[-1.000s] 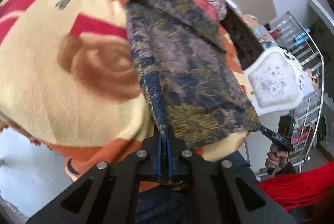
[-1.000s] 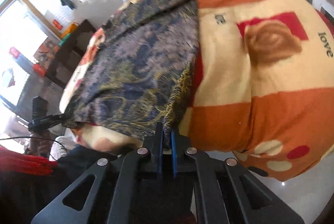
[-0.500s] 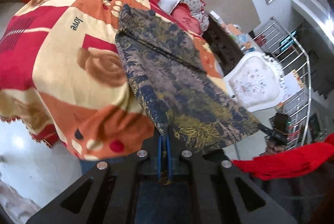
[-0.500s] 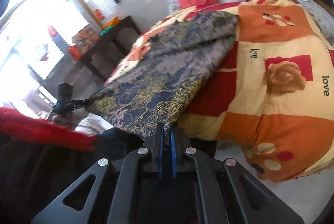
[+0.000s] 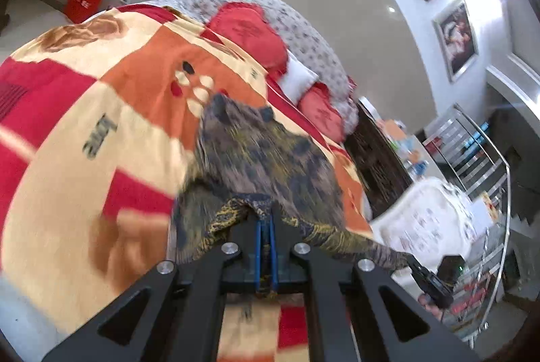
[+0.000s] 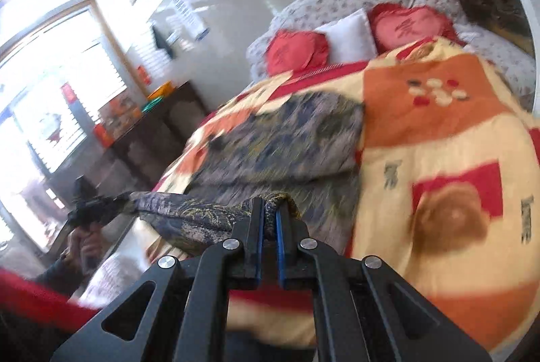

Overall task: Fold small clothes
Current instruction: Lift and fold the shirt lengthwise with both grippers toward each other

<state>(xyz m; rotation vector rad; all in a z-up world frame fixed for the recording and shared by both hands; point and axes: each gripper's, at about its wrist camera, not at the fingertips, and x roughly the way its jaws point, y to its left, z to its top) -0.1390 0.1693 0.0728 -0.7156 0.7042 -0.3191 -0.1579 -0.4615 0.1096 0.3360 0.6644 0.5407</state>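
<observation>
**Both grippers pinch the near hem of a patterned garment over the bed**

The bed [image 5: 84, 159] fills most of both views, covered by a blanket [image 6: 438, 142] in cream, orange and red blocks with brown roses and dark lettering. At its head a grey flowered headboard [image 5: 303, 34] backs two red heart-shaped cushions [image 6: 297, 50] with a white pillow [image 6: 351, 36] between them. A dark wooden cabinet [image 6: 152, 139] stands beside the bed under a bright window [image 6: 50, 92], and framed pictures [image 5: 455, 38] hang on the wall.

The garment [image 5: 270, 156], a dark blue, grey and gold patterned cloth, lies on the blanket with its far part flat on the bed and its near edge lifted off the surface. That near edge runs as a taut band between the two grippers; motion blur makes it hard to say how many layers are folded under it.

The left gripper [image 5: 266, 227] has its blue-padded fingers pressed together on one corner of the hem, the gold-trimmed edge bunching just ahead of the tips. The right gripper [image 6: 269, 210] is likewise clamped on the other corner, a rolled bit of cloth wedged between its pads. Each camera sees the opposite gripper at the frame edge, held in the person's hand [image 6: 84, 244], with the cloth stretched toward it. A red sleeve [image 6: 33, 294] crosses the lower left of the right wrist view.
</observation>
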